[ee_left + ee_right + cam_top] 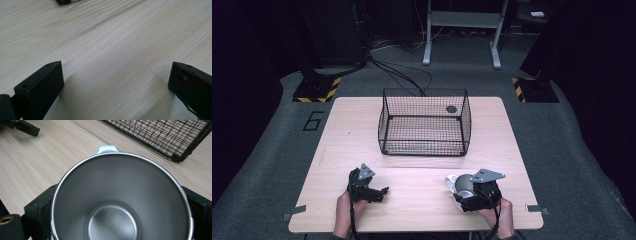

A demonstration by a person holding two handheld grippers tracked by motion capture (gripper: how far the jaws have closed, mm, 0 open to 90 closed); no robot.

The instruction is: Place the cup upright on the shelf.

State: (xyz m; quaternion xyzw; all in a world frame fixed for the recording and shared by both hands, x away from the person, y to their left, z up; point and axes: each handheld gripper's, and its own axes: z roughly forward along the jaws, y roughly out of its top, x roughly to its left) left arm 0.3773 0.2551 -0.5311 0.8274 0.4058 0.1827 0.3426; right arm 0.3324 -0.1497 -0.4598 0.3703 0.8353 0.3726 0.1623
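I'm working in what looks like a lab: a bare wooden table [422,200] on grey carpet, hazard-striped stand bases [316,90], loose cables [402,75] trailing across the floor, a metal frame [462,30] behind, dark surroundings.

Steel cup's [120,202] lower rim beyond the frame edge, outer wall behind the right hand-held gripper [472,192].

The metal cup [120,205] was steel grey with a shiny rim and a white handle. It lay on its side, its open mouth facing the camera of the right gripper, its inside empty. It sat on the near right part of the wooden table [422,200], clamped between the black jaws of the right gripper [469,192].
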